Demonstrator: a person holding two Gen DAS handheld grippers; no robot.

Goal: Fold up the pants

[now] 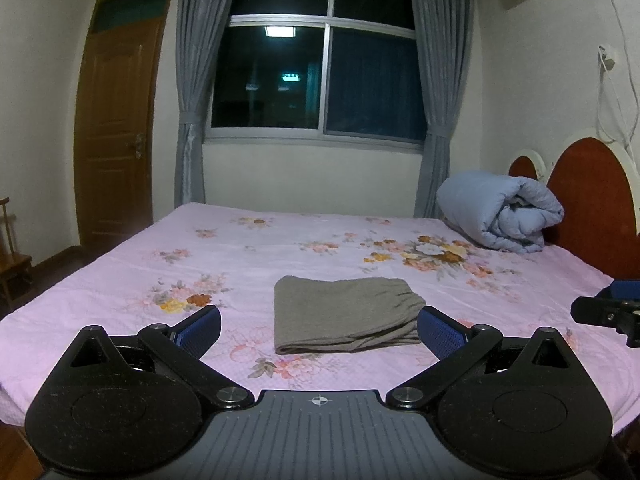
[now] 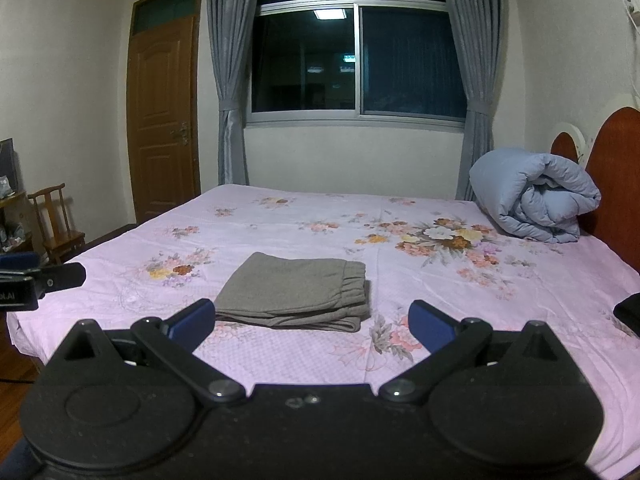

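Grey pants [image 1: 344, 312] lie folded in a neat rectangle on the pink floral bed sheet [image 1: 280, 248], waistband to the right. They also show in the right wrist view [image 2: 296, 288]. My left gripper [image 1: 320, 330] is open and empty, held just in front of the pants. My right gripper [image 2: 312, 322] is open and empty too, in front of the pants and slightly to their right. The right gripper shows at the right edge of the left wrist view [image 1: 608, 312]. The left gripper shows at the left edge of the right wrist view [image 2: 44, 280].
A rolled light-blue quilt [image 1: 500, 210] lies at the red headboard [image 1: 592, 200] on the right. A wooden door [image 1: 116, 132] and a wooden chair [image 2: 56, 224] stand at the left. A curtained window [image 1: 320, 76] is behind the bed.
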